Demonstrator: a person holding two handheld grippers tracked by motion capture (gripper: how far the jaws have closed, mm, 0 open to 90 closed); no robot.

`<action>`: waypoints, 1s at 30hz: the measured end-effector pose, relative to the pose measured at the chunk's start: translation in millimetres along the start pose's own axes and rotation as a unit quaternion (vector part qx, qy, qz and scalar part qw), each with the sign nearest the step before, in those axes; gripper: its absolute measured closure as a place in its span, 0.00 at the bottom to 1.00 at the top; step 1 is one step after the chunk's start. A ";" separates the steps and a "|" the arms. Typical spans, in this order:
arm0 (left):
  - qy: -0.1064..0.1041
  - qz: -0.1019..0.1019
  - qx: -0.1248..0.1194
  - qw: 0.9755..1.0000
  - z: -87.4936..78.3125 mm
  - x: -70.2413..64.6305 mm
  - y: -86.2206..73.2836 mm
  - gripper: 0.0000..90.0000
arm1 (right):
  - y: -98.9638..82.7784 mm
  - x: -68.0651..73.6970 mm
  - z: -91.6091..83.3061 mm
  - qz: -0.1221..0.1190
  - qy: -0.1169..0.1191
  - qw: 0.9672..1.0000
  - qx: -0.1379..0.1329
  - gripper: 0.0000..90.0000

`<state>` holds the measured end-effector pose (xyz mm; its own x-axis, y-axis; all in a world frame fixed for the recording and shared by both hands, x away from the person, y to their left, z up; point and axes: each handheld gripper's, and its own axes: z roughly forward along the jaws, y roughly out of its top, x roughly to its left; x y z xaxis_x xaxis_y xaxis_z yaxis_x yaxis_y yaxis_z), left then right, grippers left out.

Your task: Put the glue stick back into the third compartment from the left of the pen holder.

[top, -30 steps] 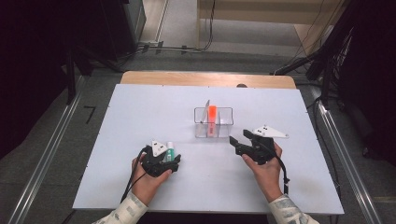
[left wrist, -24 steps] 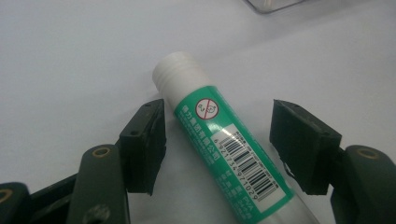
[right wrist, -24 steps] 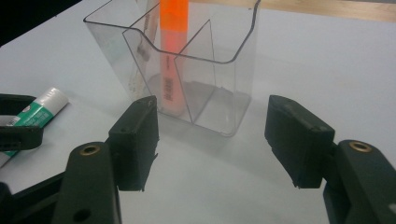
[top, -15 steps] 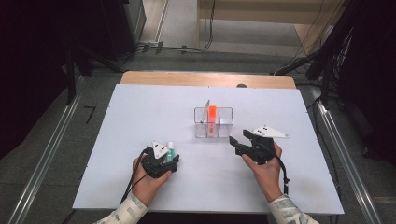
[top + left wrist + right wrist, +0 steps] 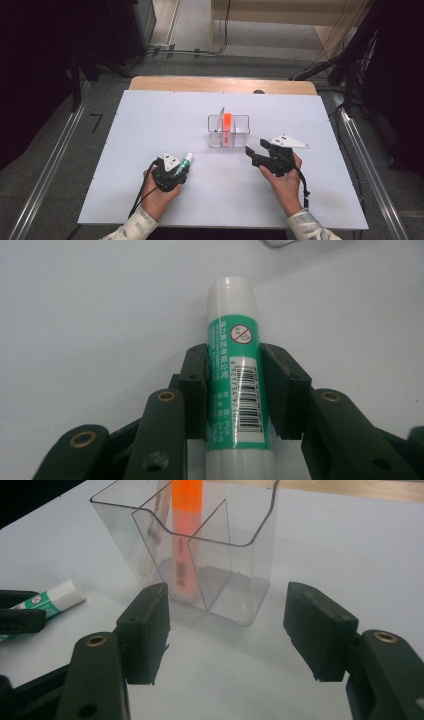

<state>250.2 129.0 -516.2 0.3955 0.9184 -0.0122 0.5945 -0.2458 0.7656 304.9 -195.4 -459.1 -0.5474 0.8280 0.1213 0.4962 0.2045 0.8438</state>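
A green and white glue stick (image 5: 235,370) lies on the white table (image 5: 150,120), its cap pointing away from my left gripper (image 5: 234,360). The left jaws have just been closing, and both pads now press on the stick's sides. From above, the left gripper (image 5: 179,169) sits at the front left with the glue stick (image 5: 186,160) poking out of it. My right gripper (image 5: 227,625) is open with nothing between its jaws, just short of a clear divided holder (image 5: 250,555). Seen from the high view, the right gripper (image 5: 256,148) is at the holder's (image 5: 242,125) front right.
An orange highlighter (image 5: 186,510) stands in the holder's middle compartment, and a thin pale pen (image 5: 155,510) leans in the compartment beside it. The wooden table edge (image 5: 200,84) runs along the far side. Black cables and dark floor surround the table.
The left jaws have drawn in onto the glue stick. Both hands have stayed where they were, and the right jaws have kept the same width.
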 end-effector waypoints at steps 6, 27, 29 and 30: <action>-0.006 0.001 0.000 1.000 -0.1 1.5 0.5 0.73 | -0.1 -0.6 -0.1 0.002 0.001 1.000 0.001 0.39; -0.067 -0.009 -0.054 0.996 -7.9 -11.1 16.6 0.73 | -2.7 -4.3 0.9 0.001 0.048 0.999 0.027 0.97; -0.073 -0.007 -0.066 0.995 -9.3 -16.9 20.7 0.73 | -2.7 -1.6 2.3 -0.005 0.052 0.998 0.031 0.98; -0.078 -0.008 -0.071 0.994 -9.6 -19.5 22.6 0.73 | -2.8 -0.1 3.3 -0.006 0.056 0.998 0.032 0.98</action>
<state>249.2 108.6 -492.5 0.4974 0.8598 -0.1155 0.5013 -0.1762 0.8472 305.7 -194.4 -463.1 -0.6234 0.7629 0.1716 0.5287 0.2495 0.8113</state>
